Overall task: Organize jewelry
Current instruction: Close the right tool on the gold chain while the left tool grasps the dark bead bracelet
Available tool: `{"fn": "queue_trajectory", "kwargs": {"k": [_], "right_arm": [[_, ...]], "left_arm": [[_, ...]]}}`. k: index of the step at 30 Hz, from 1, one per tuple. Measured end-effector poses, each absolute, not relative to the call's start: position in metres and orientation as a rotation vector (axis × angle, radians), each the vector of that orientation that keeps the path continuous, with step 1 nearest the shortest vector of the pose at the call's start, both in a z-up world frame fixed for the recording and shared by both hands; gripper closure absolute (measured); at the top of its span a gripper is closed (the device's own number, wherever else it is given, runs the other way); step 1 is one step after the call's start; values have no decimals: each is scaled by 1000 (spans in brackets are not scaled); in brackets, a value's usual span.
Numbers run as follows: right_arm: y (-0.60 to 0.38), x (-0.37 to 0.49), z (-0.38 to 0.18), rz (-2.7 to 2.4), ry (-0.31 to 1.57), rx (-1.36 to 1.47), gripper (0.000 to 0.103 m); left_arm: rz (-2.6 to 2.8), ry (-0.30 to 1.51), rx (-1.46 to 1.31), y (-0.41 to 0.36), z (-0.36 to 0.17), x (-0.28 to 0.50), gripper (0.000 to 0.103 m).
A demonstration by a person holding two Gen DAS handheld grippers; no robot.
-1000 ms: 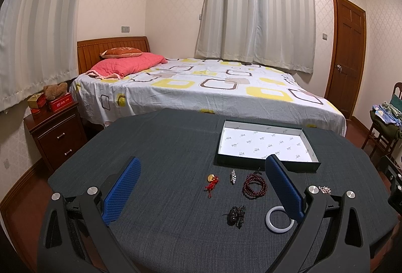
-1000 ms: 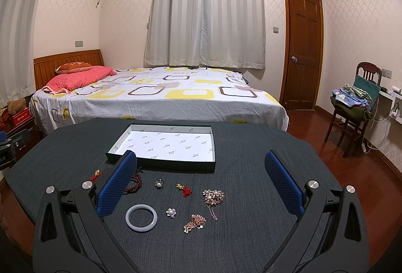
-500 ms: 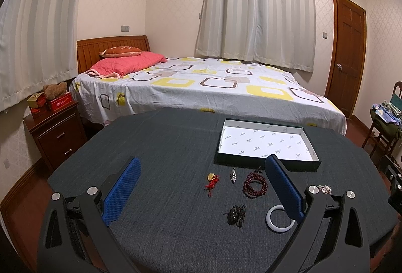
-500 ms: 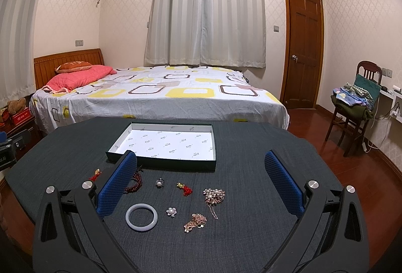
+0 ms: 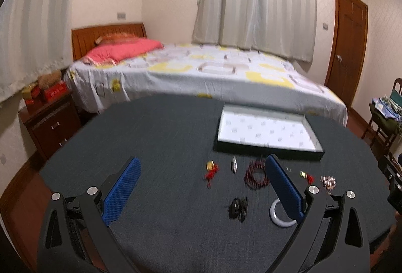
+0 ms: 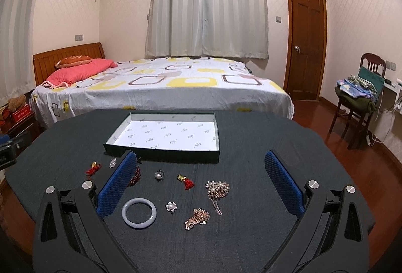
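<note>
Here both grippers are hovering over the dark table (image 6: 251, 235) with fingers spread wide and gripping nothing: the left gripper (image 5: 201, 187) and the right gripper (image 6: 198, 185).

The jewelry is lying loose on the cloth in front of the tray (image 6: 160, 156), none of it inside. The tray's white lining is showing a small repeated printed mark, too small to read.

In the right view the white bangle (image 6: 139, 213) is lying nearest, just beside the left blue pad (image 6: 116, 182). A pearl flower (image 6: 171, 206), a gold chain (image 6: 197, 217) and a pearl brooch (image 6: 217, 189) are sitting to its right. Farther back are lying a ring (image 6: 158, 175) and two red charms (image 6: 185, 180) (image 6: 93, 168).

The left view is blurring, yet it is showing red beads (image 5: 255, 173) and a black piece (image 5: 238, 207).
</note>
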State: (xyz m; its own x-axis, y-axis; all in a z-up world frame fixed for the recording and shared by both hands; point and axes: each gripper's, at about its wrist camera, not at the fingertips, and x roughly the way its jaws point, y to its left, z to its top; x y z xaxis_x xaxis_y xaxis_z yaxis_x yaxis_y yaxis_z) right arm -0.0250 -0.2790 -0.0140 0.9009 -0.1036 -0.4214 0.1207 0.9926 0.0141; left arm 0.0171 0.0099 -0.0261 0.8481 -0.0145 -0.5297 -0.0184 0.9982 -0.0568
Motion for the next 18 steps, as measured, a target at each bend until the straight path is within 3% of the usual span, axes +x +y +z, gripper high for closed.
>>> {"fn": "queue_trajectory", "kwargs": {"k": [13, 16, 18], "right_arm": [[-292, 19, -114, -83, 669, 63, 5], [-296, 28, -130, -84, 721, 77, 24], [-299, 35, -141, -82, 765, 87, 27]], "left_arm": [[-86, 816, -50, -5, -113, 69, 7], [-90, 860, -42, -9, -132, 80, 7], [-94, 874, -39, -12, -140, 86, 7]]}}
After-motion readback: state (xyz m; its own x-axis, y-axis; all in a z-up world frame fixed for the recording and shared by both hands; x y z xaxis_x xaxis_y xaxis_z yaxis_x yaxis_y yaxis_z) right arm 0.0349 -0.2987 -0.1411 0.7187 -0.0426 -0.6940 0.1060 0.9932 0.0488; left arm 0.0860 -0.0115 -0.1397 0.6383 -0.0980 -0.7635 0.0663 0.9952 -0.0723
